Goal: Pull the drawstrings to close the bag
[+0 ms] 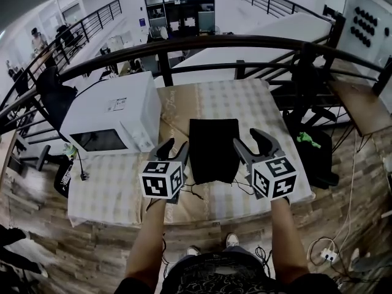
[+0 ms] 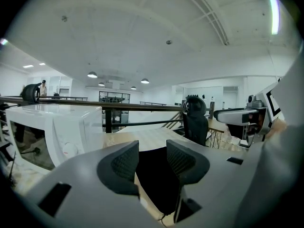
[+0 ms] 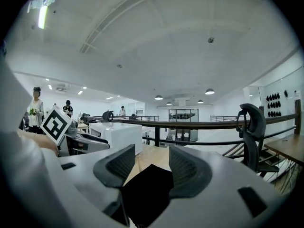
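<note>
Forearms lie nearest the camera: the left forearm (image 1: 150, 237) at 7 o'clock and the right forearm (image 1: 288, 237) at 5 o'clock of the head view, each carrying one gripper over the near edge of the tabletop (image 1: 245, 100).

1. The tabletop is covered with a checked cloth. A white microwave oven (image 1: 113, 112) stands on it at 9 o'clock.
2. The black bag (image 1: 213, 149) lies flat at the centre of the tabletop, between the two grippers. Its drawstrings (image 1: 192, 192) trail as thin dark cords from the near end, at 6 o'clock of the bag.
3. The left gripper (image 1: 173, 149) hangs at 9 o'clock of the bag. Its jaws stand well apart and hold nothing; its own view shows only the bag beyond the gap (image 2: 152, 158).
4. The right gripper (image 1: 251, 141) hangs at 3 o'clock of the bag. Its jaws are likewise apart and empty (image 3: 148, 163).

Step in hand, as judged: approach. No cord is gripped and the mouth is not yet drawn shut.

Next move, as judged: bring each gripper back and down to the cord on its own side, close on the cord alone and not the fabric, then pull the two cords apart.
</note>
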A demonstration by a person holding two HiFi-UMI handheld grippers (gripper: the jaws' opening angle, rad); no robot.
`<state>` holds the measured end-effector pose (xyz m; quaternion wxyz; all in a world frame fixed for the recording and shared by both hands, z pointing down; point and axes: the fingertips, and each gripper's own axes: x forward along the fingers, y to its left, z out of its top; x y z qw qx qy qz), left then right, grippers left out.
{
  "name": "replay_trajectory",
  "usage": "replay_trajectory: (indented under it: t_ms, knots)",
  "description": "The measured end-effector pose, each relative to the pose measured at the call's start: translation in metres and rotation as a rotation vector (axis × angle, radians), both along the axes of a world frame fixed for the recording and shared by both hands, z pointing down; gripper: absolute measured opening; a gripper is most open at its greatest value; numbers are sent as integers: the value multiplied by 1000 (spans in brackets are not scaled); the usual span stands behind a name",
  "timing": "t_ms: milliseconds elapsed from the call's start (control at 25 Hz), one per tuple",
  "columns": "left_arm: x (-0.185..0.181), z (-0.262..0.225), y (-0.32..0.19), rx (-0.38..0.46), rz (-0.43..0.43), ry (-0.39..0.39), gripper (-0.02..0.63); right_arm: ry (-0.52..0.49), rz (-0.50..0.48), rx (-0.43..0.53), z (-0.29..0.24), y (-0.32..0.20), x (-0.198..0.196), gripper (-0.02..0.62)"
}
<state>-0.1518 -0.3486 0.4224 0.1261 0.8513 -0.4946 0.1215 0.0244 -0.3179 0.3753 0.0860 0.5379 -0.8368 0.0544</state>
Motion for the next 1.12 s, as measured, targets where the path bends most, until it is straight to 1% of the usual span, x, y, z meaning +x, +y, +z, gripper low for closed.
replay_trajectory:
  t_ms: [120, 240, 400, 640, 1120]
  knots:
    - [4, 7, -1, -6, 19, -11, 182, 0, 2, -15, 7, 1, 4, 211]
    - [10, 19, -2, -23, 59, -27, 183, 22, -25, -51, 22, 2, 3, 212]
    - [16, 43, 6, -57, 118, -71, 183, 52, -46, -102, 47, 6, 4, 211]
    - [19, 87, 22, -137, 190, -143, 183, 77, -72, -177, 83, 14, 6, 210]
    - [22, 155, 49, -260, 280, -254, 190, 133, -127, -322, 150, 30, 11, 212]
